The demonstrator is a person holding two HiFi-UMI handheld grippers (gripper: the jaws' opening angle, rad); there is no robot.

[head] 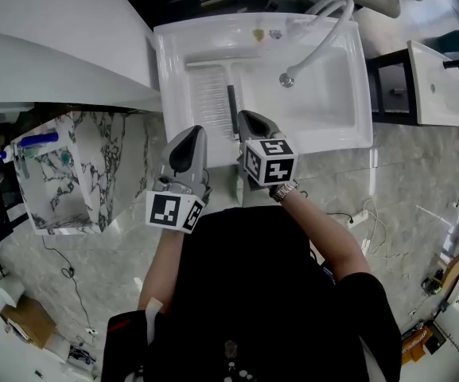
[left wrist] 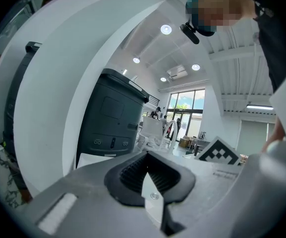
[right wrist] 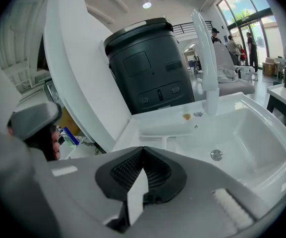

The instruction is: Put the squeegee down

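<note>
White sink (head: 348, 126) holds the squeegee (head: 231, 102) flat by its left wall. The right gripper (head: 249, 118) hangs at the handle's front end and the left gripper (head: 192, 132) over the front rim.

Left gripper view: jaws together – empty.

Right gripper view: jaws closed on nothing – the squeegee lies beyond them, untouched.

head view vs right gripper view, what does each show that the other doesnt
Only the head view: both marker cubes and the person's black top.
Only the right gripper view: the right gripper with its jaws shut and empty, and people by the windows.
Both: the sink with the squeegee lying in it.
</note>
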